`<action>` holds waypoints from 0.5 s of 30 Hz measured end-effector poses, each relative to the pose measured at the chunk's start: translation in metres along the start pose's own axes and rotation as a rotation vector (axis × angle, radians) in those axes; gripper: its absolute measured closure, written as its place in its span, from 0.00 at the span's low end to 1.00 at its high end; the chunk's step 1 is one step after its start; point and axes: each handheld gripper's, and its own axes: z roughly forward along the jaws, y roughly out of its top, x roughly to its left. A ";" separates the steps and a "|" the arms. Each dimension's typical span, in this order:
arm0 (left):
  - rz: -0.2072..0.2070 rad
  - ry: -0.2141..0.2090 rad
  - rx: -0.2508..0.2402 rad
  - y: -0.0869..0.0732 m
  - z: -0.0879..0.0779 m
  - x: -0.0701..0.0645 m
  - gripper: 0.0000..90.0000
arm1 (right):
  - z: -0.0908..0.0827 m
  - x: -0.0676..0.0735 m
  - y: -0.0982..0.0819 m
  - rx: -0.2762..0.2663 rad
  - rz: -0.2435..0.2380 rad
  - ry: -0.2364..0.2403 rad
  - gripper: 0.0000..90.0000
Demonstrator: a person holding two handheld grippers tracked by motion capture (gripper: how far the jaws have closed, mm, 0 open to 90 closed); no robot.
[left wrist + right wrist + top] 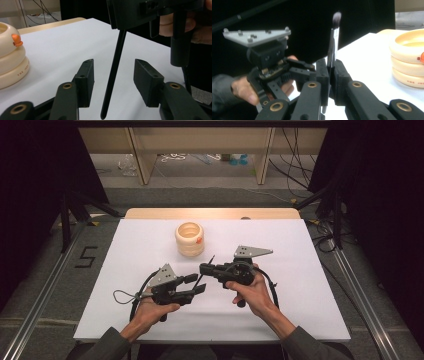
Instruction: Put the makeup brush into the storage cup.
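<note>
A slim black makeup brush [212, 258] stands nearly upright at the middle of the white table, its bristles [336, 17] on top. My right gripper [202, 268] is shut on its ferrule [332, 45]. The brush's black handle [112, 75] hangs down between the jaws of my left gripper [113, 62], which stand open on either side of it without touching. In the high view the left gripper [198, 284] sits just below and left of the right one. A cream ribbed holder [189, 240] with an orange knob [16, 40] stands behind them.
The white tabletop [300, 270] has free room to the right and left of the hands. Metal rails [45, 285] run along both sides of the table. Shelving and cables [175, 157] lie on the floor beyond the far edge.
</note>
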 end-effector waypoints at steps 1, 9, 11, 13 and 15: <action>0.003 0.004 0.004 0.000 0.000 0.000 0.55 | 0.001 0.001 0.001 0.014 -0.012 -0.003 0.95; 0.034 -0.012 0.026 0.000 0.002 -0.002 0.49 | 0.004 0.006 0.002 0.077 -0.076 -0.016 0.95; 0.038 -0.015 0.034 0.000 0.002 -0.002 0.49 | 0.004 0.007 0.003 0.103 -0.099 -0.029 0.95; 0.035 -0.021 0.037 0.000 0.003 -0.002 0.48 | 0.005 0.009 0.002 0.109 -0.109 -0.017 0.95; 0.033 -0.025 0.042 0.000 0.003 -0.003 0.49 | 0.006 0.010 0.003 0.119 -0.128 -0.022 0.95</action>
